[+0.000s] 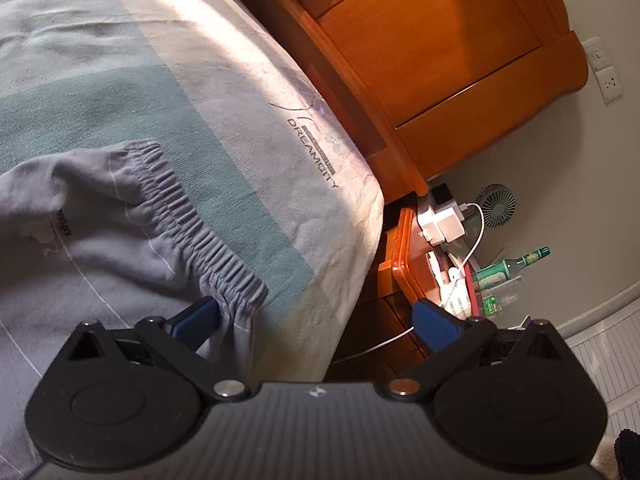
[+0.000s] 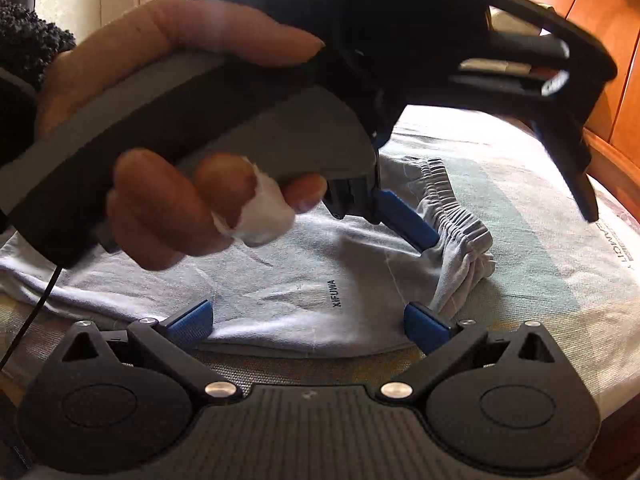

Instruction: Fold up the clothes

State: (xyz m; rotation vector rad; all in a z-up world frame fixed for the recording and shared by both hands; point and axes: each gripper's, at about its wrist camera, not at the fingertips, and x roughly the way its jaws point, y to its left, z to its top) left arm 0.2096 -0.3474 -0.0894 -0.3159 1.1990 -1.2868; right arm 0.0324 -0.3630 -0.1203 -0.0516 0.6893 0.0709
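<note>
Light grey trousers (image 1: 112,236) with a gathered elastic waistband (image 1: 192,224) lie flat on the bed. My left gripper (image 1: 314,316) is open wide at the waistband's near corner. Its left fingertip (image 1: 200,312) touches the bunched fabric there, while the other finger hangs past the bed's edge. In the right wrist view the same trousers (image 2: 280,292) show a small printed word. My right gripper (image 2: 308,324) stands open at their near edge, with nothing between its fingers. Above it, a hand (image 2: 168,208) with a bandaged finger holds the left gripper, whose blue finger (image 2: 404,216) rests on the waistband (image 2: 460,220).
The bed sheet (image 1: 248,184) has teal and pale stripes and printed lettering. A wooden headboard (image 1: 440,60) rises behind the bed. To the right, a nightstand (image 1: 408,252) carries chargers, a white cable, a green bottle (image 1: 512,266) and a small fan (image 1: 498,204).
</note>
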